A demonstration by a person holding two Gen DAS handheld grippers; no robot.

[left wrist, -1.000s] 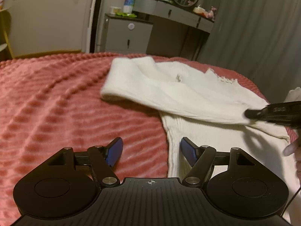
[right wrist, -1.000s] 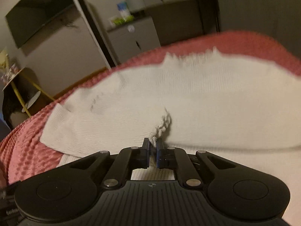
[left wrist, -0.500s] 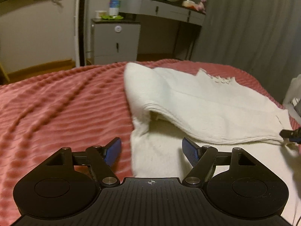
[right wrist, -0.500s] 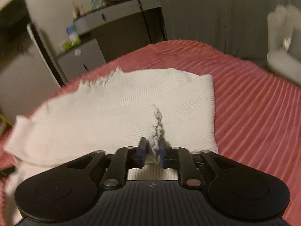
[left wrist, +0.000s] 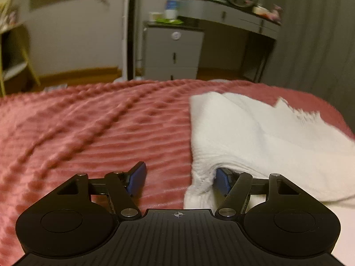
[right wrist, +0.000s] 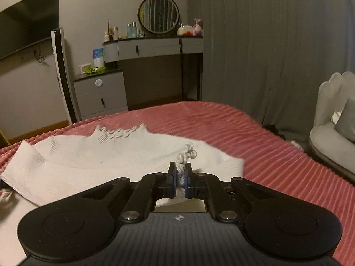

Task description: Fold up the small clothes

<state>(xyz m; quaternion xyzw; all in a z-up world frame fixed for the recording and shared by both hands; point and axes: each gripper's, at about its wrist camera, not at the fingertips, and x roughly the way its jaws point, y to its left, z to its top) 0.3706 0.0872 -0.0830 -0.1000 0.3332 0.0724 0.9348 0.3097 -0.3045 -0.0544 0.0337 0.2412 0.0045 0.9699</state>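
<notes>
White knit sweater point(left wrist: 255, 137) lies folded over on the pink ribbed bedspread point(left wrist: 88, 137), ahead and right of the left gripper point(left wrist: 179, 177); its jaws stand wide and are closing, one blue finger point(left wrist: 221, 180) tucked under the sweater's edge.

From the right wrist, the right gripper point(right wrist: 180, 178) is clamped tight on the sweater's twisted cord point(right wrist: 186, 155), the garment point(right wrist: 88, 155) spreading ahead and leftward.

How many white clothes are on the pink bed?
1. A white knitted top lies folded on the pink bedspread. The right gripper pinches its twisted cord; the left gripper is closing at its other edge.
</notes>
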